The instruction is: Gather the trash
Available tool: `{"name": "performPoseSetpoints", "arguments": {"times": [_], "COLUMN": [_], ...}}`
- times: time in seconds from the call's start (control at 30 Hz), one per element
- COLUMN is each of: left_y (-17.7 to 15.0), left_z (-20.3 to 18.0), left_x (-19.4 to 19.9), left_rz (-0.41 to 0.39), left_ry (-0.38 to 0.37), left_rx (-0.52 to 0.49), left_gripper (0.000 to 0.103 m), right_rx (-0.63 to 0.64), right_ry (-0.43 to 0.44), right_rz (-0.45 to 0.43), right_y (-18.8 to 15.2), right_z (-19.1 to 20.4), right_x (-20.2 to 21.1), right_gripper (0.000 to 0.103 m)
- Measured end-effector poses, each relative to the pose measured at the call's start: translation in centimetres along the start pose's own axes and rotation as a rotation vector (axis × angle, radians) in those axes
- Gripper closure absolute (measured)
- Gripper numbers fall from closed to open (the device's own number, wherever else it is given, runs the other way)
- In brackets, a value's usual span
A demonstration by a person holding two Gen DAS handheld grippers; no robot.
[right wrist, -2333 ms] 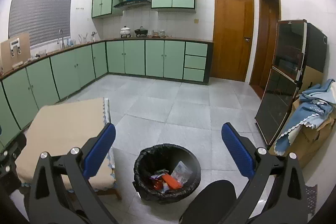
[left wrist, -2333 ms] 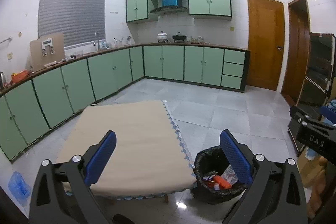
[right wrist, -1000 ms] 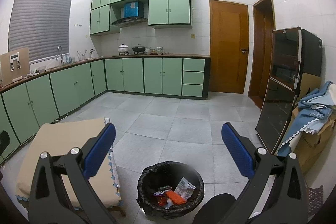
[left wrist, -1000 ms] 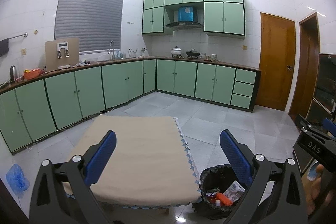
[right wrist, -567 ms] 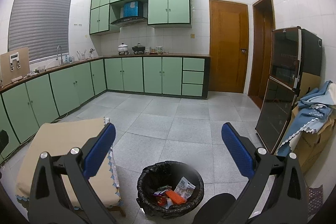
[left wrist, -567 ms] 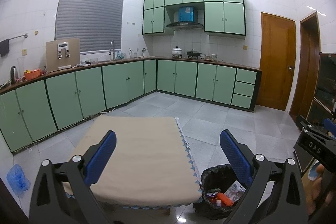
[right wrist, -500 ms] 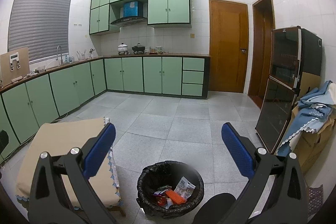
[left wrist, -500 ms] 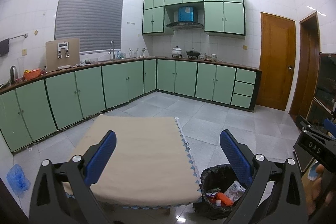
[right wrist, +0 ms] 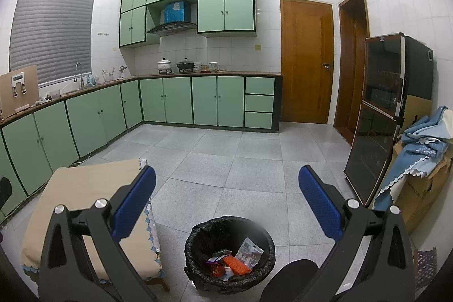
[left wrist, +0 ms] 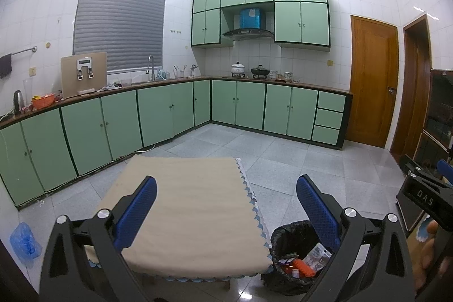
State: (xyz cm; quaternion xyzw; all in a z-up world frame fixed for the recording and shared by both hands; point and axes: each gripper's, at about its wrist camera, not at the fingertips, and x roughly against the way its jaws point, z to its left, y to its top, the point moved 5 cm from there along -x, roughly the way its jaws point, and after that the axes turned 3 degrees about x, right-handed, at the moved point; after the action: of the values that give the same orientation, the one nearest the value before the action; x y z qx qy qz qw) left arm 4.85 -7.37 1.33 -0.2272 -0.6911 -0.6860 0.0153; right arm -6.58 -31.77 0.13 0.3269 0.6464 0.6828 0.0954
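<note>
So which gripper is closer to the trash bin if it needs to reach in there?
Probably the right gripper: the trash bin sits just below it, between its open fingers. The left gripper hovers over the cloth-covered table, bin off to its side.

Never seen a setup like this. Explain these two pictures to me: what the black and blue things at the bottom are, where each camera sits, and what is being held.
No robot arm here: a person carries a two-finger tool in each hand. Each picture comes from a wide-angle camera on one tool, looking forward along its fingers. The black arms with blue pads are the jaws of the left gripper and the right gripper. Both stand wide open and hold nothing. Below is a low table under a beige cloth, with nothing visible on top. Beside it on the floor stands a black-lined trash bin with wrappers already inside. Green kitchen cabinets line the walls behind.
</note>
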Motion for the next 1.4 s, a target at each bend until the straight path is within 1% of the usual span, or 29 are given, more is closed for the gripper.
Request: {"name": "performPoseSetpoints", "arguments": {"times": [1.4], "left_y": [-0.25], "left_z": [-0.62], "left_x": [-0.05], "left_rz": [0.004], "left_ry": [-0.004], "left_rx": [-0.002], "left_gripper": [0.006], "right_rx": [-0.004], "right_ry": [-0.002], "right_rz": [0.002], "right_y": [-0.11], "right_z": [-0.17], "right_x": [-0.04], "right_gripper": [0.005]}}
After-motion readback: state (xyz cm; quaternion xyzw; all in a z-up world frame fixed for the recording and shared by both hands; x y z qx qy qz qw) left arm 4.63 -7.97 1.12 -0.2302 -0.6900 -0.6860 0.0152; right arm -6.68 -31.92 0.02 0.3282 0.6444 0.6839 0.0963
